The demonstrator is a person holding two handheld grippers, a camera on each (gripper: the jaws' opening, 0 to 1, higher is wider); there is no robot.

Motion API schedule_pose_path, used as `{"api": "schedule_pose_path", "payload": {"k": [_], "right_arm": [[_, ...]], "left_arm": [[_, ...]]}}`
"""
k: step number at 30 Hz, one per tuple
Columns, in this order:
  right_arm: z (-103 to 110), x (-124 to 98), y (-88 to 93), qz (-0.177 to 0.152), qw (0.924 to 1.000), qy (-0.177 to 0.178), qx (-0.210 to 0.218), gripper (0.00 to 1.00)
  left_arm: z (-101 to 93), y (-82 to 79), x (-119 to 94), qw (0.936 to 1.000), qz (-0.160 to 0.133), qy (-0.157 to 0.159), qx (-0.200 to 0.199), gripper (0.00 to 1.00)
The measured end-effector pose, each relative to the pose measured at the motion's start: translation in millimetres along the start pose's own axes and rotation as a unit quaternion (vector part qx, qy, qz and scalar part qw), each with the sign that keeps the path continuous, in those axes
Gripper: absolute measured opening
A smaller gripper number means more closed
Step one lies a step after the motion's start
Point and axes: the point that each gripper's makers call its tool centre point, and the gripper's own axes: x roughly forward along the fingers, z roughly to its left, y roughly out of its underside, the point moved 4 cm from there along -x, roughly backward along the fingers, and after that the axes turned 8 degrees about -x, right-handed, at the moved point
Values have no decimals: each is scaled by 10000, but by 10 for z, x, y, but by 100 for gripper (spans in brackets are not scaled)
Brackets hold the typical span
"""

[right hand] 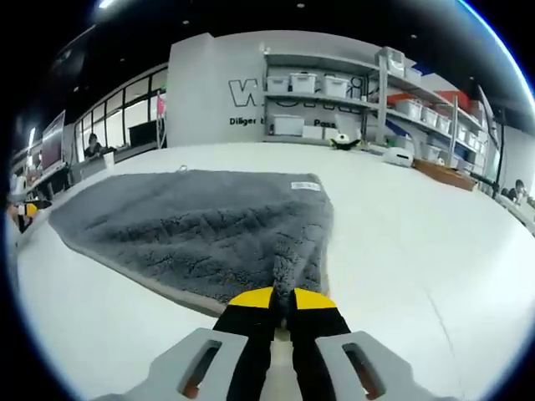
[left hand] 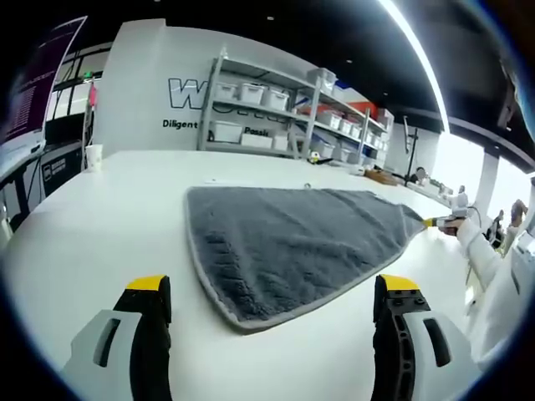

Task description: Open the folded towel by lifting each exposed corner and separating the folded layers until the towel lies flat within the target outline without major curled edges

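Note:
A grey towel (left hand: 284,242) lies spread on the white table (left hand: 109,217), drawn to a point on its right side. My left gripper (left hand: 273,286) hovers open over the towel's near rounded edge, its yellow-tipped jaws wide apart with nothing between them. In the left gripper view, the right gripper (left hand: 441,222) holds that pointed corner at the far right. In the right gripper view, my right gripper (right hand: 282,302) is shut on the towel's (right hand: 184,221) near corner, and the cloth puckers into folds there. A white label (right hand: 305,185) shows on the towel's far edge. The left gripper (right hand: 21,213) peeks in at the far left.
Metal shelving with white bins (left hand: 276,109) stands behind the table against a lettered wall. A white cup (left hand: 94,156) sits at the table's far left edge. A person's white sleeve (left hand: 493,267) reaches in from the right. Small items (right hand: 399,159) lie at the far right of the table (right hand: 418,242).

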Motion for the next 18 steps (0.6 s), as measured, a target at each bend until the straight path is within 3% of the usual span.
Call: {"api": "schedule_pose_path", "payload": {"k": [18], "right_arm": [[-4, -170, 89, 99, 9999, -13, -19, 2]], "left_arm": [[-7, 11, 7, 10000, 7, 22, -8, 99]]}}
